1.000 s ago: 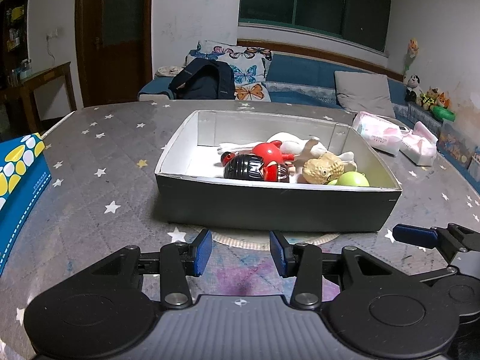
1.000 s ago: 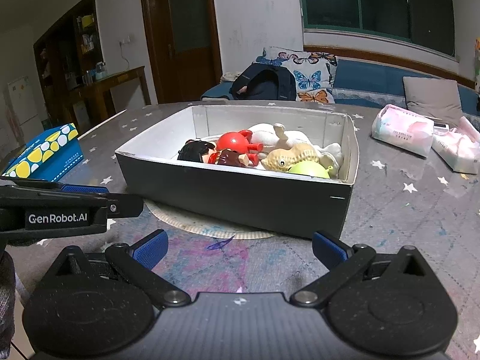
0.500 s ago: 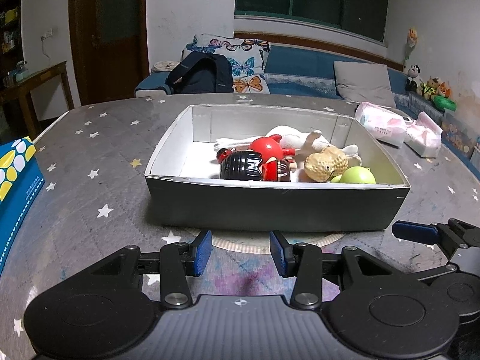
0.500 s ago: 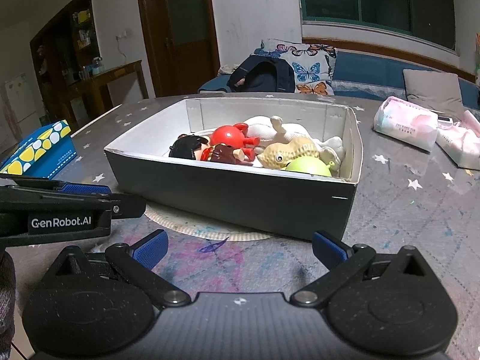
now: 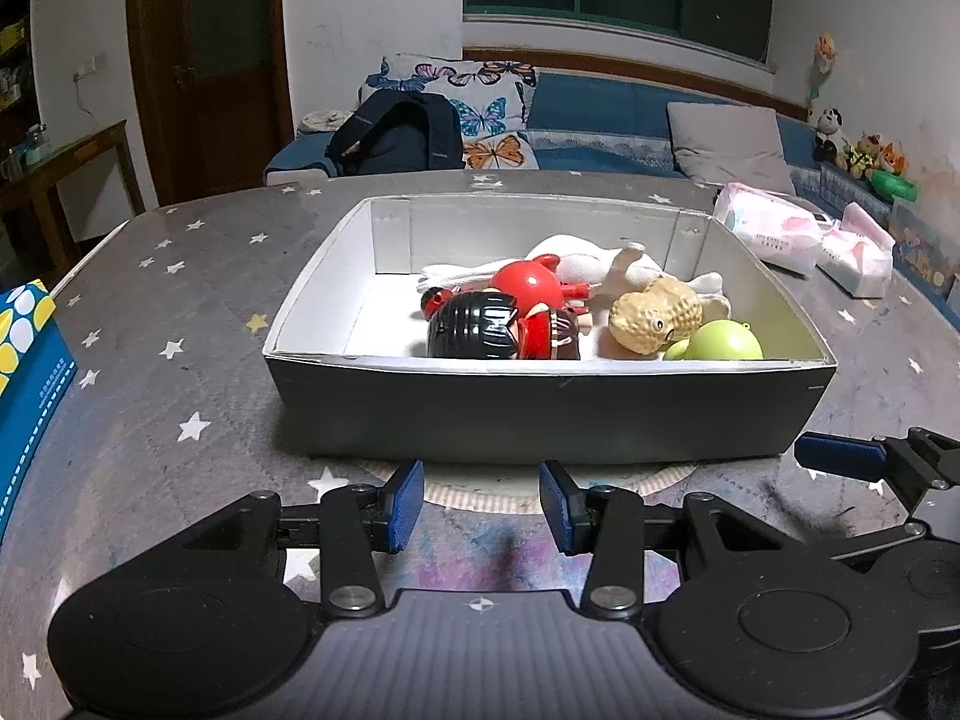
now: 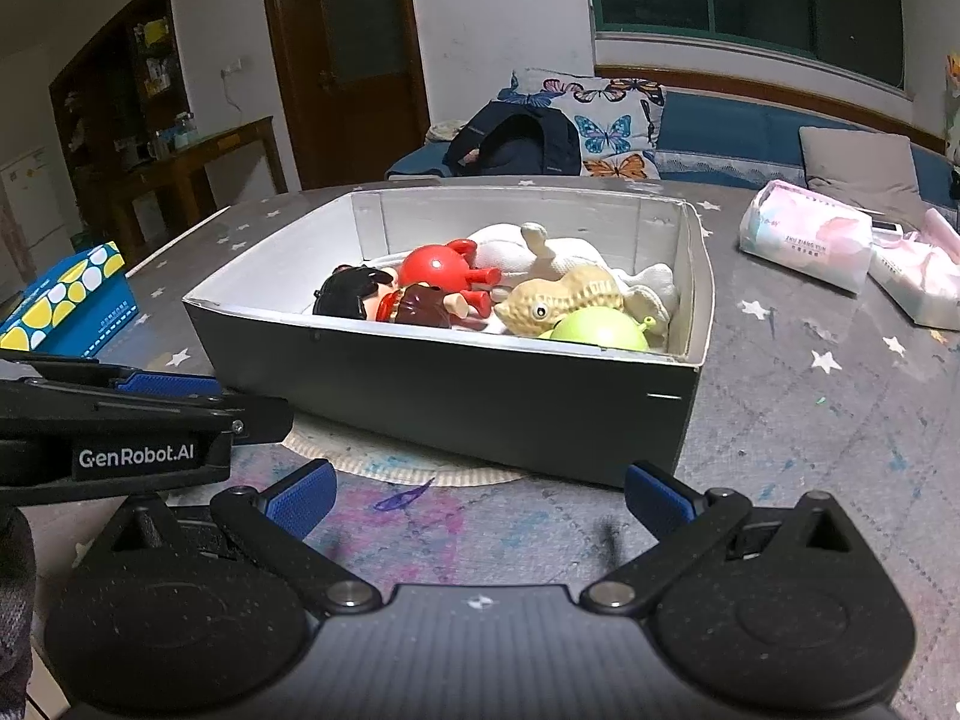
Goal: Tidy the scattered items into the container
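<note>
A dark grey box with a white inside (image 5: 540,414) (image 6: 480,402) stands on a round mat in the middle of the table. In it lie a black-haired doll (image 5: 480,327) (image 6: 360,294), a red toy (image 5: 528,285) (image 6: 435,267), a white plush (image 5: 588,264) (image 6: 540,255), a tan peanut toy (image 5: 654,321) (image 6: 570,300) and a green ball (image 5: 723,342) (image 6: 600,330). My left gripper (image 5: 480,504) is partly open and empty, just before the box's near wall. My right gripper (image 6: 477,495) is wide open and empty, before the box's near right corner.
A blue and yellow box (image 5: 24,372) (image 6: 72,300) sits at the table's left edge. Two pink tissue packs (image 5: 774,228) (image 6: 804,240) lie at the far right. A sofa with cushions and a backpack stands behind the table.
Both grippers have risen and tilted a little, so I look further down into the box. The jaws have not changed.
</note>
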